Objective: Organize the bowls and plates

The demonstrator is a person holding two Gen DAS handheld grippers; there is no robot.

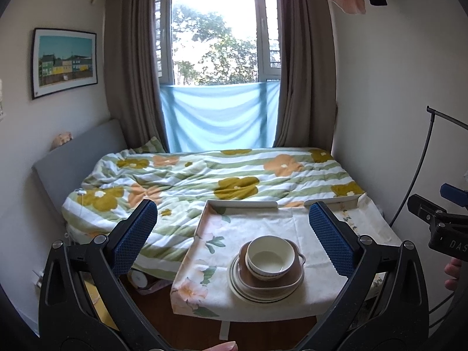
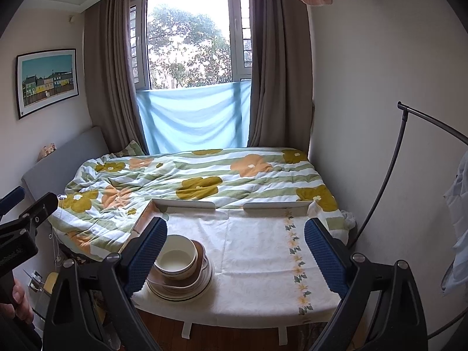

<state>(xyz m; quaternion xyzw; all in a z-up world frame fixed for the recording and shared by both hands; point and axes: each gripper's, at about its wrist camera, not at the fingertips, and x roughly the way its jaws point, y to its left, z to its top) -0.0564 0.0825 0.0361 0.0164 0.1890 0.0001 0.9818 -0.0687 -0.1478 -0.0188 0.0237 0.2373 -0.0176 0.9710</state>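
Note:
A stack of dishes stands on the small cloth-covered table (image 1: pixel 263 219): a cream bowl (image 1: pixel 269 257) on top, a brown square dish (image 1: pixel 292 278) under it, and white plates with dark rims (image 1: pixel 257 294) at the bottom. The same stack shows in the right wrist view, with the bowl (image 2: pixel 175 259) at the table's (image 2: pixel 257 248) front left. My left gripper (image 1: pixel 231 234) is open and empty, held back from the table. My right gripper (image 2: pixel 234 248) is open and empty, to the right of the stack.
A bed with a floral quilt (image 1: pixel 204 181) lies behind the table, under a curtained window (image 1: pixel 216 35). White rails (image 2: pixel 184 204) edge the table's far side. A black curved stand (image 2: pixel 389 181) rises at the right wall. Wooden floor (image 1: pixel 190 330) lies below.

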